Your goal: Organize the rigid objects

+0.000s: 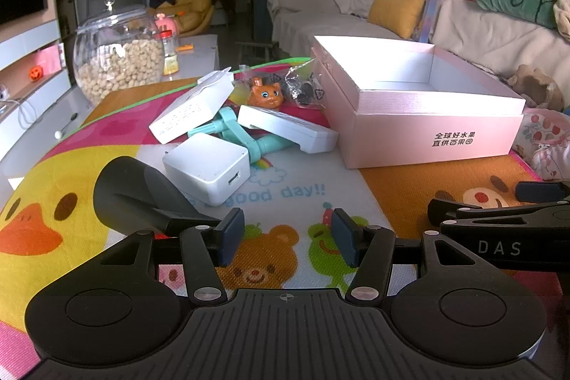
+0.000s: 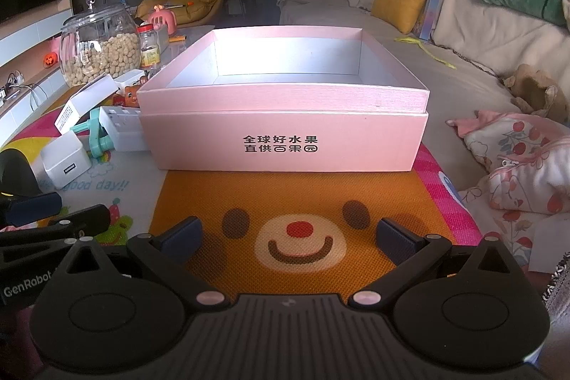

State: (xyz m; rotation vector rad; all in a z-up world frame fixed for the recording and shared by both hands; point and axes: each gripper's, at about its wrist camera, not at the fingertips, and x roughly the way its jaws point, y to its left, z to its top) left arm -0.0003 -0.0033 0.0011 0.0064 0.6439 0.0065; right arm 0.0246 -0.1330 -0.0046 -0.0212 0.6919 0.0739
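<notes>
Both claws, left claw (image 1: 288,239) and right claw (image 2: 288,243), sit spread and empty; white charger cube (image 1: 208,168) lies nearest on the mat, left of pink box (image 1: 427,130), so square up, pinch flat sides, lift clear.

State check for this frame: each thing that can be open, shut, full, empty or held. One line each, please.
Pink box: open, empty inside.
Glass jar: lid on, roughly half full of pale round pieces.
Small bottle: red cap on.
White charger: lying loose on the mat, not held.
Left hand-held gripper: open, nothing between the fingers.
Right hand-held gripper: open, nothing between the fingers.
</notes>
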